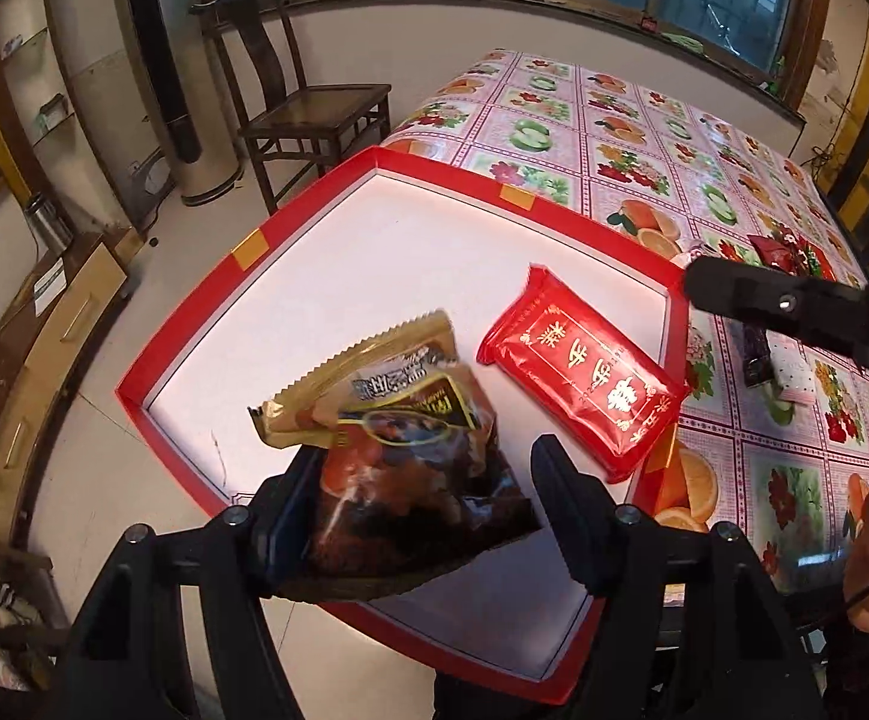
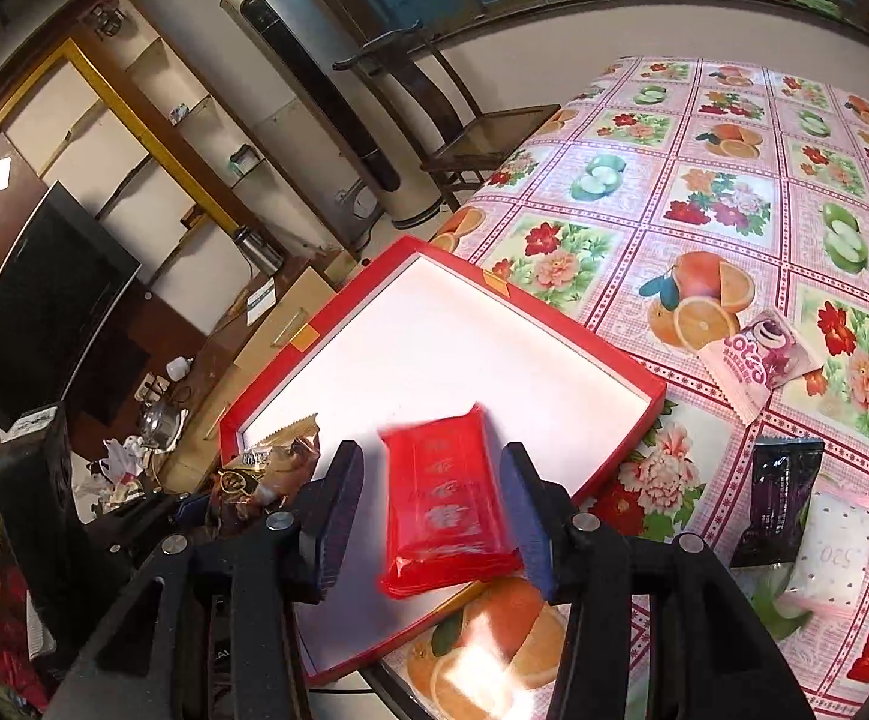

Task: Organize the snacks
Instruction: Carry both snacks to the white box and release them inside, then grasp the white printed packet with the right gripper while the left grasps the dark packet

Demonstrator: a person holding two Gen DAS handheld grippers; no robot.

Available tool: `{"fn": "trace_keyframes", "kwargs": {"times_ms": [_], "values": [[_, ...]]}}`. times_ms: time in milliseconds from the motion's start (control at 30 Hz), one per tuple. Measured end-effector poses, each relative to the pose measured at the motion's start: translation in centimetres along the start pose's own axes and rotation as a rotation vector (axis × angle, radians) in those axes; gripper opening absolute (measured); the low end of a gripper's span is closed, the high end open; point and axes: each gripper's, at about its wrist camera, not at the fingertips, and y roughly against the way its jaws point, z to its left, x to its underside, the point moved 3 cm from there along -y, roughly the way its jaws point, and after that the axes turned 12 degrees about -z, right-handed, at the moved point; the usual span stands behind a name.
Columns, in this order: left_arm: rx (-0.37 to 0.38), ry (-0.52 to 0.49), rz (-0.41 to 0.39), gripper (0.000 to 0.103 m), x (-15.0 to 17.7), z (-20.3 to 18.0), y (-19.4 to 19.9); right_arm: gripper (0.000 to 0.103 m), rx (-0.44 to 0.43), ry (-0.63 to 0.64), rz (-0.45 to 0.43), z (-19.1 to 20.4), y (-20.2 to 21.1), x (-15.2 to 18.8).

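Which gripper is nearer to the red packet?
The right. The right gripper has its jaws on either side of the red packet, open. The left gripper is beside it, over the tray, with a brown snack bag between its jaws.

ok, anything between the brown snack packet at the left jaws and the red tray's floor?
Nothing visible. The brown packet is already over the tray, whose white floor ahead of it is bare. The red packet lies to its right at the tray's edge, not under it.
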Motion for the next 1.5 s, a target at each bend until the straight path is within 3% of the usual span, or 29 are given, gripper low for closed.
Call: {"fn": "trace_keyframes", "kwargs": {"times_ms": [67,200,400,633,733,867,1100,1267,1500], "values": [[-0.007,0.004,-0.028,0.073,0.0,0.3,0.8,0.053,0.027,0.002,-0.041,-1.3,1.6,0.0],[0.062,-0.028,-0.106,0.079,-0.2,-1.4,2.8,0.056,0.238,0.051,-0.073,-5.8,5.8,0.5],[0.197,-0.068,-0.156,0.083,-0.3,-6.4,4.2,0.057,0.471,0.072,0.002,-12.1,8.6,2.9],[0.243,-0.096,-0.126,0.083,0.0,-9.3,4.1,0.057,0.486,-0.011,0.048,-13.9,6.2,3.4],[0.25,-0.101,-0.117,0.083,-0.1,-9.5,4.4,0.056,0.559,0.015,0.052,-14.0,5.0,3.8],[0.255,-0.097,-0.113,0.083,-1.1,-10.0,4.3,0.047,0.579,0.049,0.048,-14.3,5.6,4.0],[0.265,-0.136,-0.064,0.083,-2.5,-15.0,2.3,0.044,0.63,0.007,0.028,-18.6,10.4,4.9],[0.24,-0.125,0.028,0.083,-3.4,-20.4,-2.0,0.044,0.676,-0.053,0.005,-22.4,15.7,6.3],[0.117,-0.106,0.126,0.083,-3.5,-24.7,-8.0,0.045,0.647,-0.101,-0.019,-23.7,19.2,7.9]]}}
